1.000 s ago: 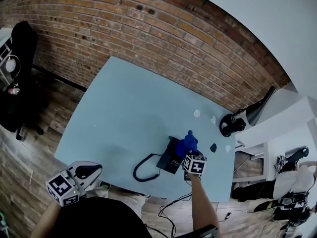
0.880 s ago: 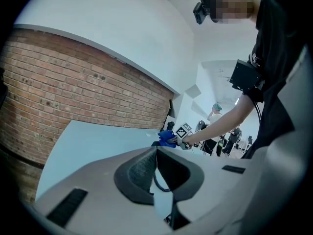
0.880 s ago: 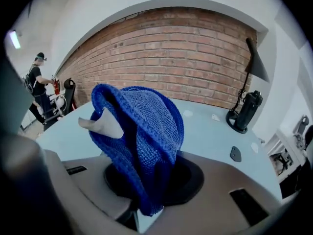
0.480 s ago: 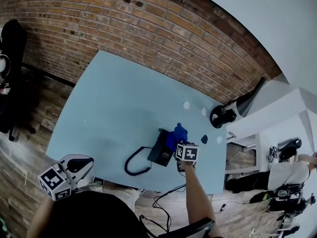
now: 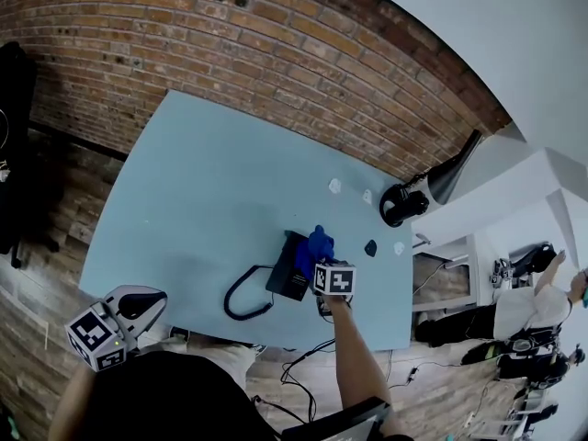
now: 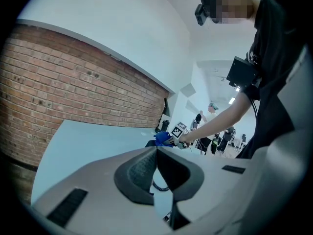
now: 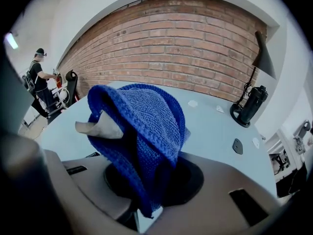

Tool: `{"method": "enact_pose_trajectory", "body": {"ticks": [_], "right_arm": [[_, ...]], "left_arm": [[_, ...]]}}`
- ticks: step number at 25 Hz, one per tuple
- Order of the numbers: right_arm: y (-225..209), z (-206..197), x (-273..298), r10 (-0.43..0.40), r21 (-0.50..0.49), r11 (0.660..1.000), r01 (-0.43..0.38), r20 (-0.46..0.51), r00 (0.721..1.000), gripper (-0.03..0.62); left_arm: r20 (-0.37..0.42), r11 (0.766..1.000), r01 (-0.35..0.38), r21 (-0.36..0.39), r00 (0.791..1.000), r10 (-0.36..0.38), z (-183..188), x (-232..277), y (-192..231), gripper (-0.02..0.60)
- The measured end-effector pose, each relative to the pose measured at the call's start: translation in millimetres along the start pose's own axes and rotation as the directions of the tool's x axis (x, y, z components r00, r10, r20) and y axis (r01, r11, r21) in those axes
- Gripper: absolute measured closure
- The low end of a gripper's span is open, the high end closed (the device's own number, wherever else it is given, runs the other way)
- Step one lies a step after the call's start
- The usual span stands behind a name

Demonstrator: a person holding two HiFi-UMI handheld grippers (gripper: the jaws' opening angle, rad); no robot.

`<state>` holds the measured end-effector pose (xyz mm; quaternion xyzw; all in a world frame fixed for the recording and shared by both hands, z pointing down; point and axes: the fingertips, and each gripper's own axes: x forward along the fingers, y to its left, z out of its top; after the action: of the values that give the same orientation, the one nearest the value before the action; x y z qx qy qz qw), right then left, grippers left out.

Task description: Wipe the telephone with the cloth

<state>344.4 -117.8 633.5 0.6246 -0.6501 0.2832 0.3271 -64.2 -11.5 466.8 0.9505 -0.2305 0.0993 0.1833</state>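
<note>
Free room is left on the bare left and far parts of the table [image 5: 193, 182]. The near right part is taken up by the telephone [image 5: 286, 277], its coiled cord [image 5: 241, 299] and the cloth [image 5: 320, 243] clamped in the right gripper [image 5: 319, 257]. Beyond them, small white scraps [image 5: 334, 186] and a black lamp base [image 5: 400, 208] are set.

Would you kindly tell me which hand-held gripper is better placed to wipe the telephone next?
The right hand-held gripper: its jaws are shut on the blue cloth, at the telephone. The left hand-held gripper is shut, empty, by the table's near edge.
</note>
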Motion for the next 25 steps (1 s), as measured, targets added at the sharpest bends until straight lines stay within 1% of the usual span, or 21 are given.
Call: {"method": "enact_pose_trajectory", "body": {"ticks": [8,17,21,25], "right_arm": [[2.8,-7.6,-1.8,-0.003,0.024,1.0,0.002,0.03,1.0,0.503],[10.3,-18.9,-4.2,0.009,0.048,0.999,-0.012,0.061,0.998,0.505],[14.8,-26.0,-6.1,0.004,0.059,0.998,-0.008,0.064,0.998,0.505],[24.1,-38.6,-8.3,0.018,0.066,0.998,-0.022,0.057,0.998,0.505]], "left_arm": [[-0.04,0.999,0.005,0.034,0.999,-0.004,-9.5,-1.6,-5.3,0.569],[-0.055,0.999,0.013,0.033,0.998,-0.011,-15.2,-3.3,-8.3,0.569],[-0.054,0.999,0.024,0.026,0.998,-0.022,-16.1,-1.4,-10.7,0.569],[-0.062,0.999,0.034,0.023,0.998,-0.033,-20.2,-0.9,-13.9,0.569]]}}
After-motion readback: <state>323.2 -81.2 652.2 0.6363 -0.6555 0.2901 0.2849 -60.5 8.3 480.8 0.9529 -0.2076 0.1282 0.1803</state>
